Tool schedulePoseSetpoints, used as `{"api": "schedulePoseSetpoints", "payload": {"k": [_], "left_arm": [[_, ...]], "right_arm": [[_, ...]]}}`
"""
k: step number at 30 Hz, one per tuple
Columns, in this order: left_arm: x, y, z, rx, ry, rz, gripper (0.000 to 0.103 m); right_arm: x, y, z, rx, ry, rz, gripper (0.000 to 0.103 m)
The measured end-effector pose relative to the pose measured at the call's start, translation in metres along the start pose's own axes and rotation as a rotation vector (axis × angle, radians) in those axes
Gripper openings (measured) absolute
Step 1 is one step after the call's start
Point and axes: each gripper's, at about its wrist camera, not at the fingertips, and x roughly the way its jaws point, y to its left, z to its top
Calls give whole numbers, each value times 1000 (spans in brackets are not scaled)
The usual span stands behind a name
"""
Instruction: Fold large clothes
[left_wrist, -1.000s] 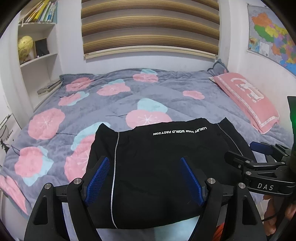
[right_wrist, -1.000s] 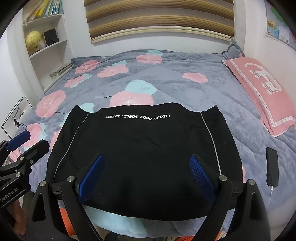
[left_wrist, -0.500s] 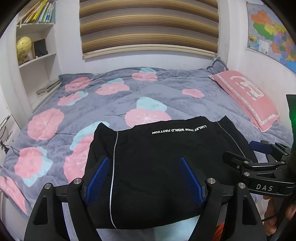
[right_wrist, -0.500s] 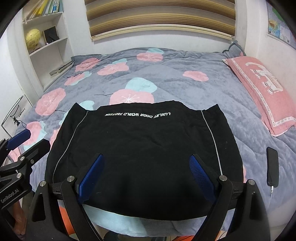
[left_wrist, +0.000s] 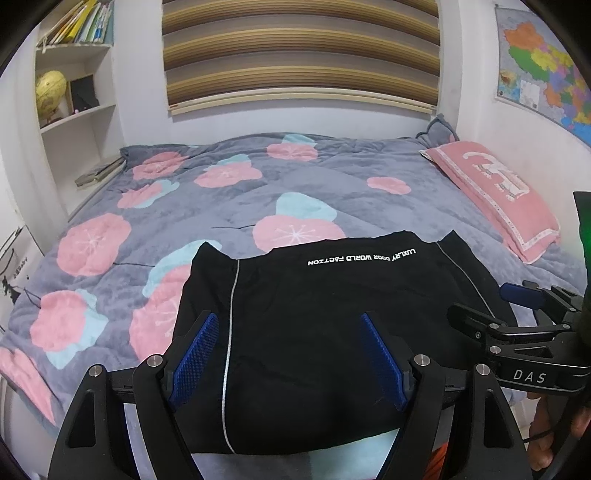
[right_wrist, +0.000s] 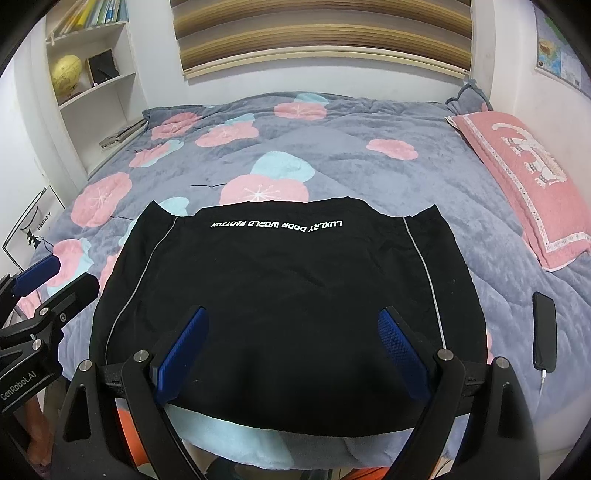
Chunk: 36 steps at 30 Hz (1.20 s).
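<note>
A black garment (left_wrist: 314, 332) with white lettering and thin grey piping lies flat in a folded rectangle on the near edge of the bed; it also shows in the right wrist view (right_wrist: 288, 295). My left gripper (left_wrist: 288, 354) is open and empty, held above the garment's near left part. My right gripper (right_wrist: 291, 347) is open and empty above its near middle. Each gripper shows at the side of the other's view: the right gripper (left_wrist: 517, 325) and the left gripper (right_wrist: 37, 295).
The bed has a grey quilt with pink flowers (right_wrist: 332, 155). A pink pillow (right_wrist: 524, 177) lies at the right. A black phone on a cable (right_wrist: 545, 332) lies right of the garment. White shelves with a globe (left_wrist: 51, 92) stand at the left.
Both grippers have pulled back a little from the garment and stayed open. The garment has not moved.
</note>
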Motion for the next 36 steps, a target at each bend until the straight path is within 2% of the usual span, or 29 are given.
{"api": "schedulePoseSetpoints", "payload": {"k": [26, 36], "left_arm": [[10, 2, -3, 3, 20, 13, 80], [19, 9, -4, -25, 42, 27, 80]], "right_arm": [[11, -8, -3, 5, 42, 11, 94], [17, -10, -3, 7, 57, 15, 94]]}}
